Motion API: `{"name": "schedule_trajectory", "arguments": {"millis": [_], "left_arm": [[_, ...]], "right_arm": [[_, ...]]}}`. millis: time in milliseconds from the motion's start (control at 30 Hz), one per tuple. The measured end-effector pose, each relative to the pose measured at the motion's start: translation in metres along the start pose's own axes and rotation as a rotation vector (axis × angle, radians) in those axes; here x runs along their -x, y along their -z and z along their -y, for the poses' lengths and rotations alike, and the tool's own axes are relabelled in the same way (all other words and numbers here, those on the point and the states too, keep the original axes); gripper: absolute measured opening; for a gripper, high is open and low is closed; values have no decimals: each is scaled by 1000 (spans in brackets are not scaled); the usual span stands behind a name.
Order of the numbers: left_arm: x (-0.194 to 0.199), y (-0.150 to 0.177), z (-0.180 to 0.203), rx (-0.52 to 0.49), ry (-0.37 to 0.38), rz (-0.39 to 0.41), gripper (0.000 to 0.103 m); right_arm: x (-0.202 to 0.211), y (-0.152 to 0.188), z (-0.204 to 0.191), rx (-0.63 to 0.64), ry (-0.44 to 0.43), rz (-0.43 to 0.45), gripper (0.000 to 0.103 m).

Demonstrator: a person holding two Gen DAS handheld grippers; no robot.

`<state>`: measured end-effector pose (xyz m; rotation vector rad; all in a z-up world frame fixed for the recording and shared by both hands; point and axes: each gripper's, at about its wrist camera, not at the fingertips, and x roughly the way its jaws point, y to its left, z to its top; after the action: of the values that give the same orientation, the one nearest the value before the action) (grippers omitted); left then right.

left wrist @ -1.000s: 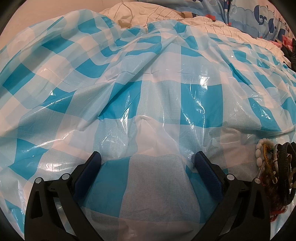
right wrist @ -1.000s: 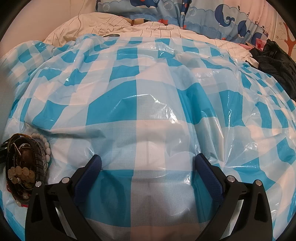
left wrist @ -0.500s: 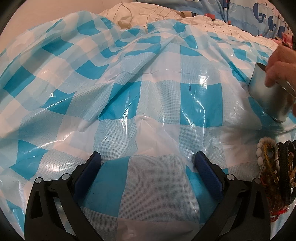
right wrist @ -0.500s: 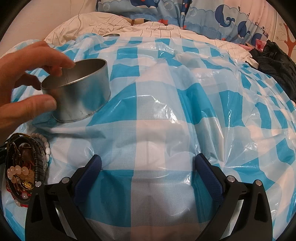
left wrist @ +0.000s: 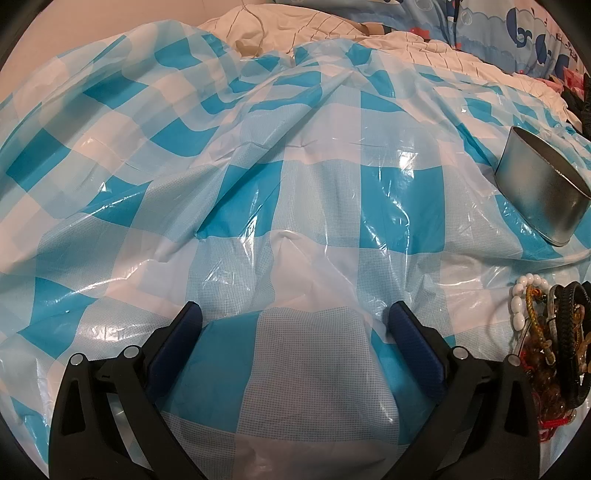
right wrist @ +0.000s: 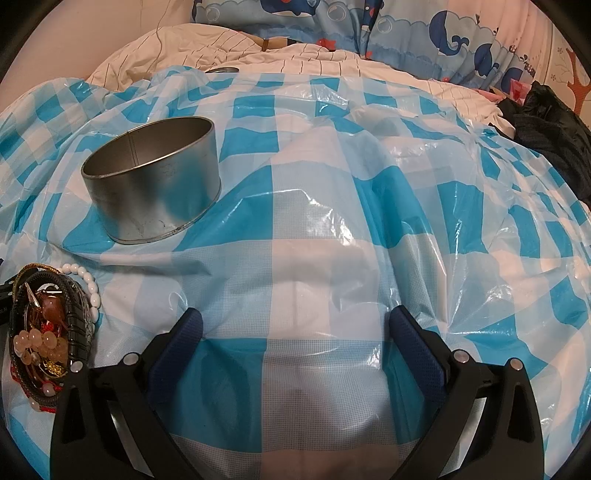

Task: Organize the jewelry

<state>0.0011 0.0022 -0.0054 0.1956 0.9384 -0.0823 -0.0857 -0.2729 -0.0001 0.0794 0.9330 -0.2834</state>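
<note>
A pile of jewelry [right wrist: 51,332] lies on the blue-and-white checked plastic sheet [right wrist: 314,221]: white bead bracelets, black bands, amber beads, red cord. In the left wrist view the same jewelry pile [left wrist: 546,339] sits at the right edge. A round metal tin [right wrist: 155,181] stands upright and open-topped just beyond the pile; the left wrist view shows this tin [left wrist: 535,192] at far right. My left gripper [left wrist: 295,332] is open over bare sheet, left of the pile. My right gripper [right wrist: 291,332] is open, right of the pile, with nothing between its fingers.
The sheet covers a lumpy bed with striped white bedding [right wrist: 236,51] behind it. A whale-print blue curtain [right wrist: 424,33] hangs at the back. Dark clothing [right wrist: 554,129] lies at the far right. A small metal lid [right wrist: 221,69] shows at the sheet's far edge.
A hand brought the metal tin in, set it on the sheet beyond the jewelry and withdrew. Neither gripper has moved.
</note>
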Motion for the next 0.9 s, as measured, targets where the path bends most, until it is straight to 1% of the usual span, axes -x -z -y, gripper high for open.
{"name": "schedule_trajectory", "arguments": {"millis": [900], "left_arm": [[0,0,0,-1,-1,0,97]], "right_arm": [[-1,0,0,6,7,-2,96]]}}
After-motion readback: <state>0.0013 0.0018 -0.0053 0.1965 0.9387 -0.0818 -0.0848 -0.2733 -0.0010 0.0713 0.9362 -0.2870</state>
